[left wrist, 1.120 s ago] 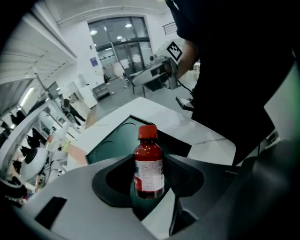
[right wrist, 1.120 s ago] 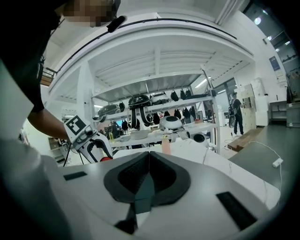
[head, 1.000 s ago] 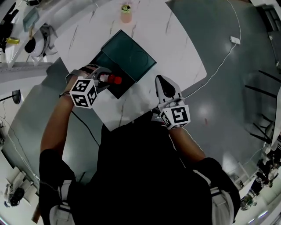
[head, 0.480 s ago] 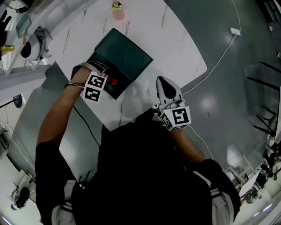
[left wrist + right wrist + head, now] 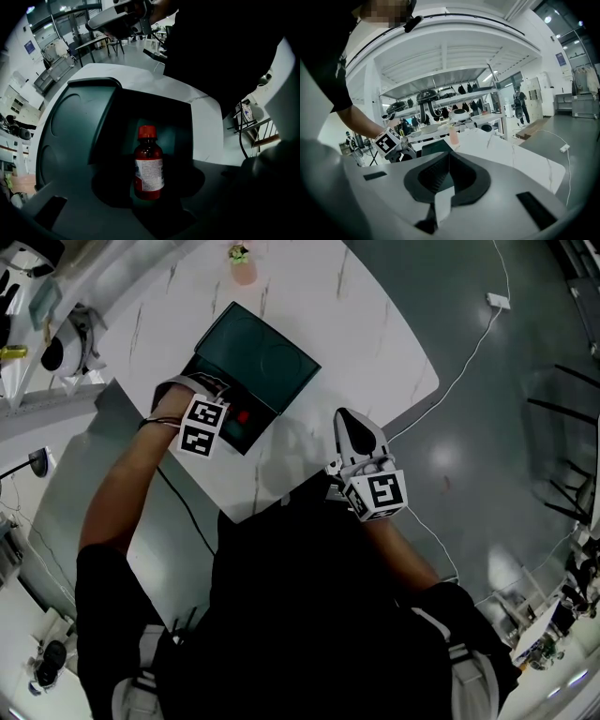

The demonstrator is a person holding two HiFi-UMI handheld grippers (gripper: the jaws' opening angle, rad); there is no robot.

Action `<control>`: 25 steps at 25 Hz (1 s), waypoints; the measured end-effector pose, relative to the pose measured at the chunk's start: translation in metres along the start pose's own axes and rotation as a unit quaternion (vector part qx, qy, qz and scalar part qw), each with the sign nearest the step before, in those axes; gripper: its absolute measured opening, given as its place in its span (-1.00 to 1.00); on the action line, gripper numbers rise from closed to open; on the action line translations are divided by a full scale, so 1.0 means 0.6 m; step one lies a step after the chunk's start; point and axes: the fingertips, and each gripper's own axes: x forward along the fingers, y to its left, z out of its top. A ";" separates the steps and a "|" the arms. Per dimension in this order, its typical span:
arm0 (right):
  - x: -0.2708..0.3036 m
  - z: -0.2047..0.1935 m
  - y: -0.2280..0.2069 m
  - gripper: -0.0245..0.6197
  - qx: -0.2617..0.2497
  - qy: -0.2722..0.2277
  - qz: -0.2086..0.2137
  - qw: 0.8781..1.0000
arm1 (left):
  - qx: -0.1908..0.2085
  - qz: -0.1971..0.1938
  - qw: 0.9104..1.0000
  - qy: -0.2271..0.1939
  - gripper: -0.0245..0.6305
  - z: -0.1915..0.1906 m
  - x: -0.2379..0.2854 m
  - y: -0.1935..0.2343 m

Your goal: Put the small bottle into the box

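The small bottle is amber, with a red cap and a white label. It stands upright between the jaws of my left gripper, which is shut on it. The bottle is down inside the near compartment of the dark green box, on the white marble table. The box's open lid, with round recesses, lies flat behind it. My right gripper hovers over the table's near right edge, apart from the box. Its jaws are shut with nothing between them.
A pink cup with a small plant stands at the table's far edge. A white cable and plug run across the grey floor to the right. Shelves with clutter stand at the far left.
My left gripper has turned and carried the bottle from the box's left edge into the near compartment. In the last half second it has barely moved. The right gripper has stayed in place.
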 end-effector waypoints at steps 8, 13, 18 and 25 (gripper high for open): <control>-0.004 0.005 0.001 -0.82 -0.012 -0.008 0.008 1.000 | -0.014 0.008 1.000 -0.012 -0.03 -0.003 -0.019 0.001; -0.005 0.019 0.002 -0.82 -0.022 -0.021 0.022 0.999 | -0.060 0.079 0.994 -0.044 -0.15 0.002 -0.120 0.016; 0.000 0.057 0.035 -0.82 -0.043 -0.047 0.069 0.996 | -0.195 0.225 0.942 -0.154 -0.62 0.028 -0.275 0.028; 0.017 0.106 0.106 -0.82 -0.088 -0.077 0.165 0.979 | -0.361 0.429 0.769 -0.308 -0.88 0.055 -0.456 -0.018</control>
